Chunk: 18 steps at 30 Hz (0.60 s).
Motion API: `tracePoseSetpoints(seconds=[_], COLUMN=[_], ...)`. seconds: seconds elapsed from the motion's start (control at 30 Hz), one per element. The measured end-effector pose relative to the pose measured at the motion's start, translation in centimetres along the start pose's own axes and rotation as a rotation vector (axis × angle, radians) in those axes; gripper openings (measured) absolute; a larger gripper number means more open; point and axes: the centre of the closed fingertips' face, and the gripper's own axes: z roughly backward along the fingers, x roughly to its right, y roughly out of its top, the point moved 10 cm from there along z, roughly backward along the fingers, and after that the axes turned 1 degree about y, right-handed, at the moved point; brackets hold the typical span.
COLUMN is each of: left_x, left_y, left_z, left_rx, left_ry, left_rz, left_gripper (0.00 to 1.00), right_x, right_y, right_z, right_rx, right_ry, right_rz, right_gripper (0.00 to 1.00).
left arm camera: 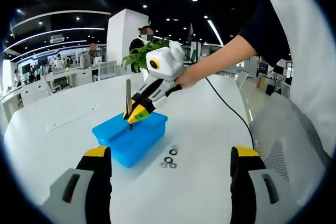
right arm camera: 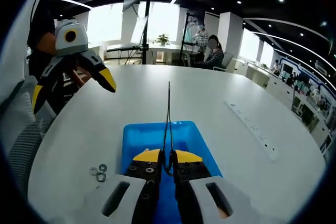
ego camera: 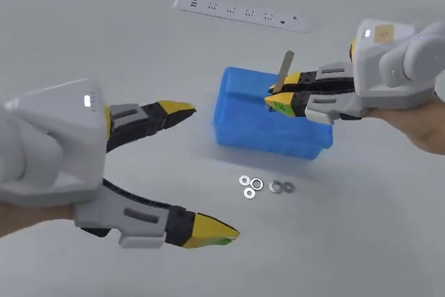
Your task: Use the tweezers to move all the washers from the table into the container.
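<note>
Washers (ego camera: pixel 264 186), five thin metal rings judged light, rigid and slippery, lie flat on the bench (ego camera: pixel 104 33) just beside the blue container (ego camera: pixel 250 126). Pinch each across its rim. Right claw (ego camera: pixel 273 97) is clamped on the tweezers (ego camera: pixel 285 67) above the container. Left claw (ego camera: pixel 208 170) stands wide apart, holding nothing. Container appears empty, though the right claw hides part of its floor.

Five washers (ego camera: pixel 256 184) — one container (ego camera: pixel 250 126), one tweezers (ego camera: pixel 284 69), one power strip (ego camera: pixel 240 13).

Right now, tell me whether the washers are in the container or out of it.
Out. The washers lie in a small cluster on the table, beside the blue container, not inside it.
</note>
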Motion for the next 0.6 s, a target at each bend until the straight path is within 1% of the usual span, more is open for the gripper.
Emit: tracePoseSetpoints(seconds=[0.13, 0.23, 0.27, 0.33, 0.37, 0.43, 0.47, 0.53, 0.6], left_x=[-0.3, -0.3, -0.3, -0.2, -0.2, -0.2, -0.2, -0.2, -0.1], left_y=[-0.3, -0.4, -0.3, 0.0, 0.1, 0.2, 0.3, 0.3, 0.3], left_z=[0.3, 0.4, 0.4, 0.4, 0.4, 0.5, 0.5, 0.5, 0.5], left_rx=[-0.014, -0.024, -0.020, 0.016, 0.021, 0.019, 0.020, 0.021, 0.026], left_ry=[0.017, 0.022, 0.023, 0.031, 0.034, 0.041, 0.045, 0.048, 0.040], left_rz=[0.007, 0.009, 0.012, 0.033, 0.033, 0.028, 0.028, 0.037, 0.047], left_gripper=[0.99, 0.99, 0.99, 0.99, 0.99, 0.99, 0.99, 0.99, 0.99], right_x=[0.0, -0.1, -0.1, -0.3, -0.3, -0.4, -0.4, -0.4, -0.3], right_y=[-0.5, -0.7, -0.9, -1.4, -1.6, -2.0, -1.9, -2.0, -2.0], right_z=[-0.9, -1.2, -1.3, -1.6, -1.6, -1.6, -1.6, -1.5, -1.5], right_rx=[-0.008, -0.009, -0.015, -0.031, -0.043, -0.044, -0.024, -0.026, -0.022], right_ry=[0.018, 0.024, 0.028, 0.037, 0.040, 0.043, 0.041, 0.046, 0.043], right_rz=[-0.003, -0.002, -0.001, 0.004, 0.011, 0.001, 0.000, -0.015, -0.005], right_gripper=[0.09, 0.09, 0.09, 0.09, 0.09, 0.09, 0.09, 0.09, 0.10])
